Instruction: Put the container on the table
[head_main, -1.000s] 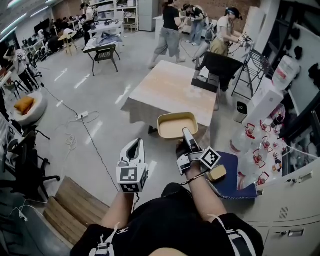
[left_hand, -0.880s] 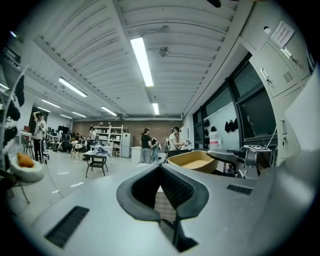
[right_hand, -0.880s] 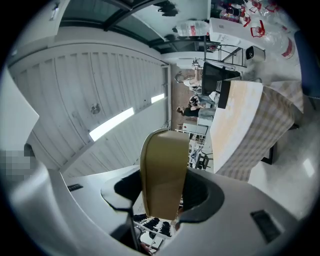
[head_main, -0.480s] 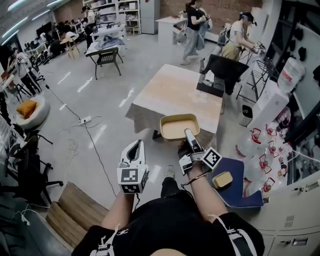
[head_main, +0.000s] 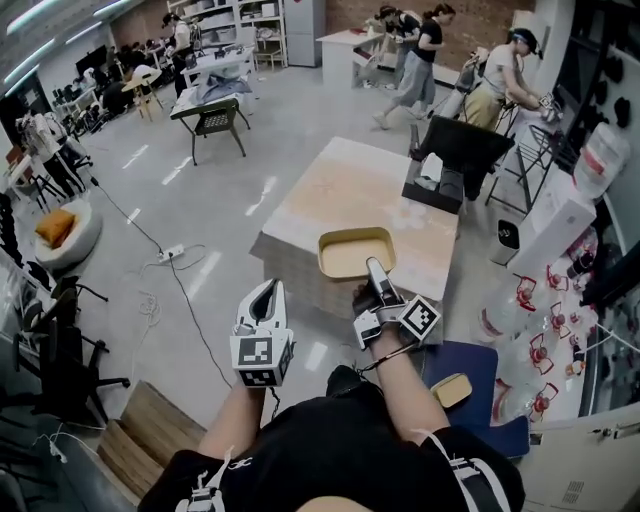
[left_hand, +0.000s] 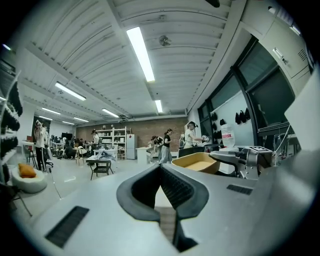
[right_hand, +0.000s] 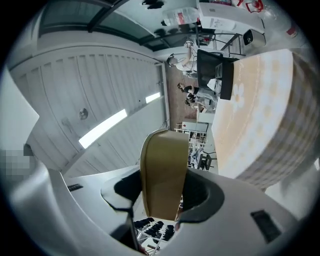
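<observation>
A tan rectangular container (head_main: 354, 251) hangs over the near edge of the light wooden table (head_main: 340, 190). My right gripper (head_main: 373, 270) is shut on its near rim. In the right gripper view the container's wall (right_hand: 163, 160) stands upright between the jaws of the right gripper (right_hand: 162, 192), with the table (right_hand: 250, 115) just beyond. My left gripper (head_main: 268, 292) is lower left of the container, over the floor, shut and holding nothing. In the left gripper view the left gripper (left_hand: 160, 168) has its pads together, and the container (left_hand: 196, 162) shows at the right.
A black case (head_main: 440, 185) sits at the table's far right. A blue mat (head_main: 482, 372) with a yellow lid (head_main: 452, 390) lies on the floor at my right, beside water bottles (head_main: 540, 330). A wooden pallet (head_main: 150, 435) is at lower left. People work at the back.
Both grippers and the held container have moved forward to the table. The container now overlaps the table's near edge. The blue mat has dropped back beside me.
</observation>
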